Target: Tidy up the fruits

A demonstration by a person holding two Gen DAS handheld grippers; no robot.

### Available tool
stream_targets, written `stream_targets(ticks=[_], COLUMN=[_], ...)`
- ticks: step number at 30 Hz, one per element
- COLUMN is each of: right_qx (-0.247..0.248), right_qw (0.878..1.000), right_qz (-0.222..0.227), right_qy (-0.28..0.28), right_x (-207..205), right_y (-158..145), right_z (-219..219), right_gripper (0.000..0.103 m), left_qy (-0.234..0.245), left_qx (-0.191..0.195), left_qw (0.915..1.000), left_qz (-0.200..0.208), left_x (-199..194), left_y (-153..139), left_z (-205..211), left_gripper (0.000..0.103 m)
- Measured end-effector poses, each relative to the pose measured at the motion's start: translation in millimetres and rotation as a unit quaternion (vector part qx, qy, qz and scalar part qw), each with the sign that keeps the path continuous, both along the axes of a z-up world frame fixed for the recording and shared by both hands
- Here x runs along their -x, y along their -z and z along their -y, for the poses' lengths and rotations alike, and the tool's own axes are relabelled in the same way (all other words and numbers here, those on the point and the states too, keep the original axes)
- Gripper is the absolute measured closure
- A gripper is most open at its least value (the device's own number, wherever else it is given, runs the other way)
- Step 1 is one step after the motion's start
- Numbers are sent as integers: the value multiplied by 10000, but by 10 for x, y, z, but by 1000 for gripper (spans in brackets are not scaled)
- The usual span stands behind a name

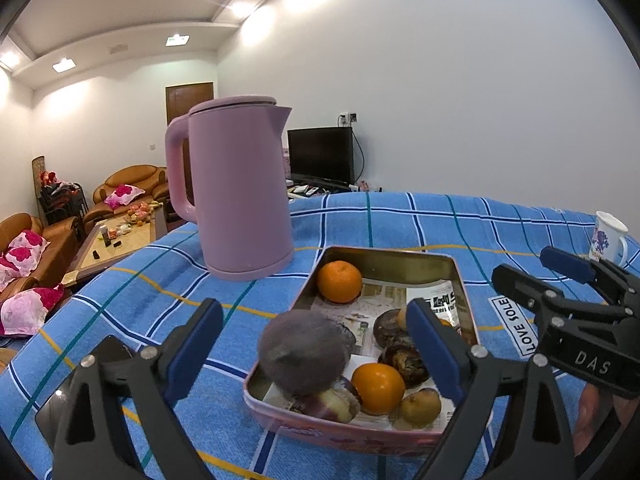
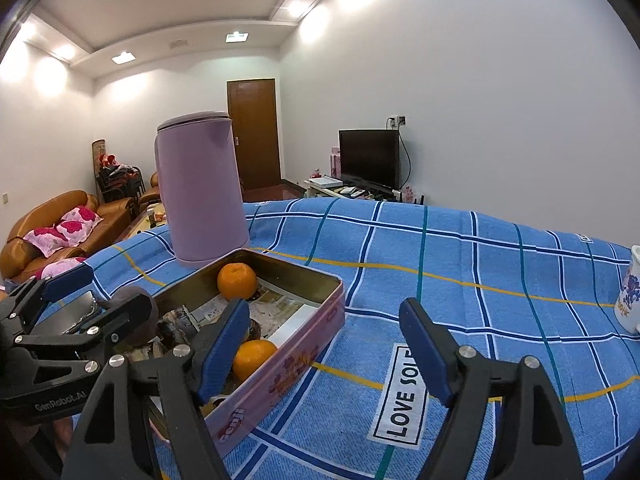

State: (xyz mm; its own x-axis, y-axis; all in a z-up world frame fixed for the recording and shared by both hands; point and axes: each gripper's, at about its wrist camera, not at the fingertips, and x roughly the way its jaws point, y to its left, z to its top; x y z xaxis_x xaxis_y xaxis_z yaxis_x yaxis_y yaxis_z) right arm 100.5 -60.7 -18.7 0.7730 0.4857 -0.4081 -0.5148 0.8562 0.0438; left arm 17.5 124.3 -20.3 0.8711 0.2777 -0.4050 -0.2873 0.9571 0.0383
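A pink metal tin (image 1: 460, 280) lined with paper sits on the blue checked cloth. It holds two oranges (image 1: 339, 281) (image 1: 378, 388), dark mangosteens (image 1: 404, 360), a small brown fruit (image 1: 420, 406) and a purplish fruit (image 1: 332, 402). A blurred dark purple fruit (image 1: 306, 350) is at the tin's near left corner, between my left gripper's (image 1: 316, 348) open fingers, touching neither. My right gripper (image 2: 324, 344) is open and empty, just right of the tin (image 2: 304, 364); it also shows in the left wrist view (image 1: 540, 276).
A pink kettle (image 1: 240, 188) stands just behind the tin on the left. A white mug (image 1: 608, 236) stands at the table's far right. A dark phone (image 1: 72, 396) lies under my left gripper. Sofas and a low table are beyond the table's left edge.
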Motion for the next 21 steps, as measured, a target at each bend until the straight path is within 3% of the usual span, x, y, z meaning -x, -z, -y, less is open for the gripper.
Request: stream_targets(ticks=[21], right_qx=[-8], right_qw=[10000], right_qz=[-13], right_qy=[11], right_x=[-6], right_y=[3], right_z=[-1], right_gripper=[23], left_qy=[-13], left_qx=[-67], left_qw=[10000], left_qz=[28], left_x=[16], left_y=[-20], left_z=[38], left_gripper=[1])
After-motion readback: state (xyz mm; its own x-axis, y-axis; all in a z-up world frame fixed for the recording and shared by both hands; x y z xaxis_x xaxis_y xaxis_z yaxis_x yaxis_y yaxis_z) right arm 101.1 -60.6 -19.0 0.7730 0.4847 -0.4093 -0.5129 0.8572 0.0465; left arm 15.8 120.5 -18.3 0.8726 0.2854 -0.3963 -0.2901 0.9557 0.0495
